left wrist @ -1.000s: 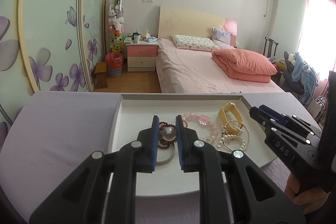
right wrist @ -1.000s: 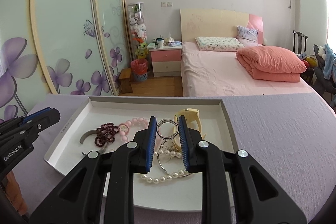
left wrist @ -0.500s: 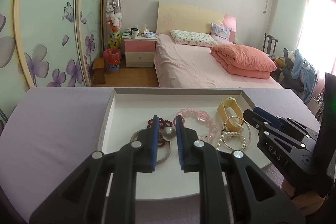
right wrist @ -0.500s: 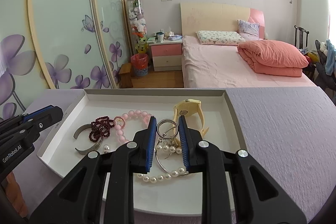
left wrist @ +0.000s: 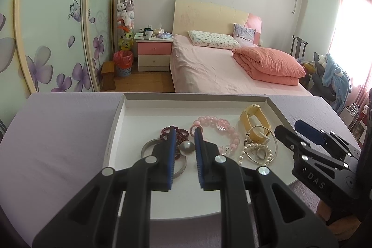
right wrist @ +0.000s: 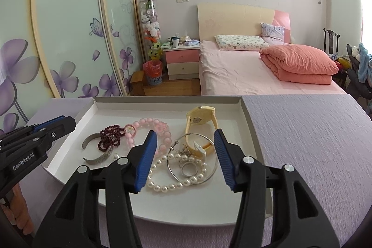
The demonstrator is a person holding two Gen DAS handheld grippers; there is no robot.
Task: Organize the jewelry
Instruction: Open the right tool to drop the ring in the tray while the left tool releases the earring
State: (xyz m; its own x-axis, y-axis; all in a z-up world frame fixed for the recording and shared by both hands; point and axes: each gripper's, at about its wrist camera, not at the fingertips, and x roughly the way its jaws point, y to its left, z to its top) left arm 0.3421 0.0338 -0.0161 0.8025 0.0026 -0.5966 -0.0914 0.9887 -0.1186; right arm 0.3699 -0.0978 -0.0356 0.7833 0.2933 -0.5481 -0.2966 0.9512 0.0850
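A shallow white tray [right wrist: 162,100] on the purple-covered table holds a yellow watch [right wrist: 201,119], a pink bead bracelet [right wrist: 151,124], dark red beads [right wrist: 110,134], a silver cuff [right wrist: 97,157] and a pearl strand [right wrist: 162,185]. My right gripper [right wrist: 185,134] hovers over the pearls with its jaws opening and nothing pressed between them. A silver ring [right wrist: 188,169] lies loose on the pearls below it. My left gripper [left wrist: 184,131] is shut on a grey pearl ball [left wrist: 187,147] above the cuff [left wrist: 148,145]. A small pearl [right wrist: 115,156] rests beside the cuff.
The purple cloth [right wrist: 302,143] spreads wide to the right of the tray and to its left [left wrist: 58,131]. A hand [left wrist: 325,210] grips the right tool at the lower right. Beyond the table's far edge are a pink bed and a nightstand.
The right jaws have spread apart and the silver ring they held now lies on the pearls in the tray. The left gripper still holds the ball.
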